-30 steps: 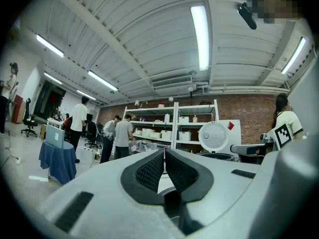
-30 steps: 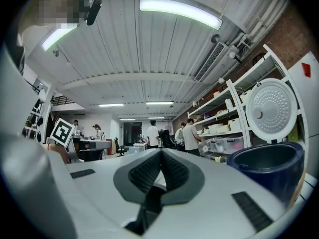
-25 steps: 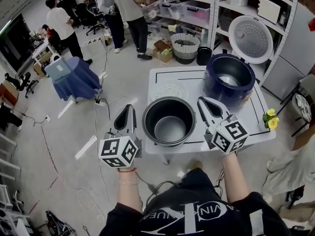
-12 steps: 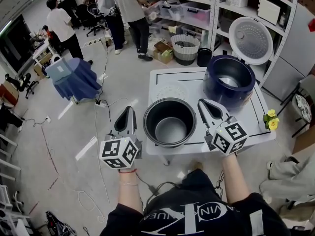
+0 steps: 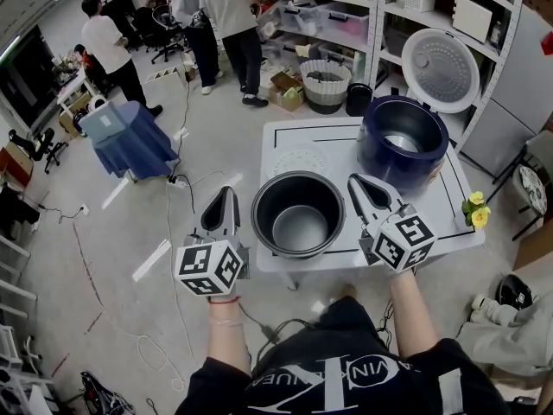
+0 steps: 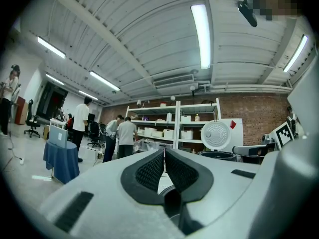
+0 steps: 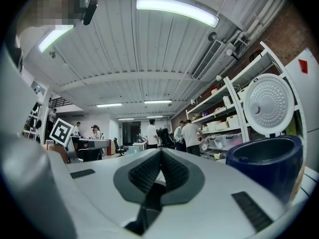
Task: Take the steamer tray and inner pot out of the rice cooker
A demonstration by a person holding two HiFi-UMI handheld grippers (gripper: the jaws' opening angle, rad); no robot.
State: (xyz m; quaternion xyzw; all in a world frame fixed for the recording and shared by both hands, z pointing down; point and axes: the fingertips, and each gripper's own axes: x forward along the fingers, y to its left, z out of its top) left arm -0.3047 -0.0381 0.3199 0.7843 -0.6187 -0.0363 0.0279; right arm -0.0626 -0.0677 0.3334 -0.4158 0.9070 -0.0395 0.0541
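The dark inner pot stands empty on the white table, near its front edge. Behind it to the left lies the white steamer tray. The navy rice cooker stands at the back right with its lid up; it also shows in the right gripper view. My left gripper hangs left of the pot, off the table's edge, jaws shut on nothing. My right gripper is just right of the pot, in front of the cooker, also shut and empty.
Yellow flowers sit at the table's right edge. Shelves with boxes and a basket stand behind the table. A blue-draped stand, floor cables and several people are at the back left.
Both grippers and the pot stay where they were. A person in light clothes at the lower right edge has drawn back out of the picture.
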